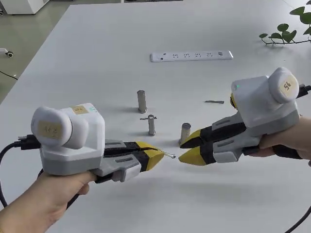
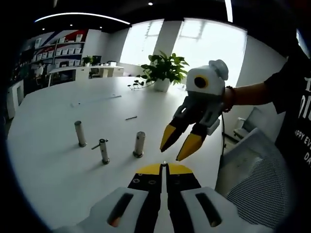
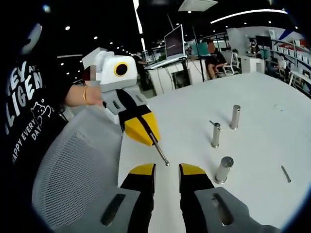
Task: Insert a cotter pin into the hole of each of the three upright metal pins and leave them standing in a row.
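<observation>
Three upright metal pins stand in a diagonal row on the white table (image 1: 97, 58): the far pin (image 1: 142, 101), the middle pin (image 1: 151, 124) with a cotter pin through its hole, and the near pin (image 1: 185, 132). My left gripper (image 1: 160, 155) is shut on a thin cotter pin (image 1: 168, 156) that sticks out of its tips toward the right gripper. My right gripper (image 1: 181, 151) is open, its jaws just right of that pin's free end and in front of the near pin. In the right gripper view the held cotter pin (image 3: 159, 149) points at the gap between the open jaws.
A loose cotter pin (image 1: 214, 102) lies on the table right of the row. A white power strip (image 1: 191, 56) sits farther back. A green plant (image 1: 286, 34) reaches in at the far right edge. A mesh chair (image 3: 73, 170) stands by the table.
</observation>
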Tool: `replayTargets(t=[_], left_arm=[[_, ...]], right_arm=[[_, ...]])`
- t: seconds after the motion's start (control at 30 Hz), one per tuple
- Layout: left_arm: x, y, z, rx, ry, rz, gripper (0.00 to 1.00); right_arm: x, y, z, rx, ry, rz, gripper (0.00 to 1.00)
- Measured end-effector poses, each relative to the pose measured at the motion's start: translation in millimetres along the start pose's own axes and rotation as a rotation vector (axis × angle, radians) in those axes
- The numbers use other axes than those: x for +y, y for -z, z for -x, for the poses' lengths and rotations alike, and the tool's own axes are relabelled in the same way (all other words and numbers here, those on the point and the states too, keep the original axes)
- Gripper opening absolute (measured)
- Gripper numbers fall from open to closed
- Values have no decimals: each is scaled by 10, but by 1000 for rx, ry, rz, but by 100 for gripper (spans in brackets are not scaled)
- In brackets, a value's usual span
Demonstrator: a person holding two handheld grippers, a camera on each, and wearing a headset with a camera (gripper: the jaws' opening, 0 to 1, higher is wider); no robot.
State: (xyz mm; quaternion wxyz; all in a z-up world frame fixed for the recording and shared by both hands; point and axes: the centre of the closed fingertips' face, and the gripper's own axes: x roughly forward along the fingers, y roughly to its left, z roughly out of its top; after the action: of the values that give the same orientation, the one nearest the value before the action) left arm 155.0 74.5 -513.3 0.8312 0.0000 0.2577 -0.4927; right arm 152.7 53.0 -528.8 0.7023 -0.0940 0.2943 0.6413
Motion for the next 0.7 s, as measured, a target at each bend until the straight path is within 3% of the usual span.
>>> replayTargets(t=[0.23, 0.37, 0.7], left_arm=[[-158, -15, -22, -1, 75, -62, 0], [-178, -18, -21, -4, 89, -38, 0], [-228, 13, -31, 15, 97, -69, 0]], right_arm=[[112, 57, -1, -5, -73, -10, 14], [147, 107, -6, 5, -89, -4, 13], [216, 86, -58, 0, -117, -2, 8]])
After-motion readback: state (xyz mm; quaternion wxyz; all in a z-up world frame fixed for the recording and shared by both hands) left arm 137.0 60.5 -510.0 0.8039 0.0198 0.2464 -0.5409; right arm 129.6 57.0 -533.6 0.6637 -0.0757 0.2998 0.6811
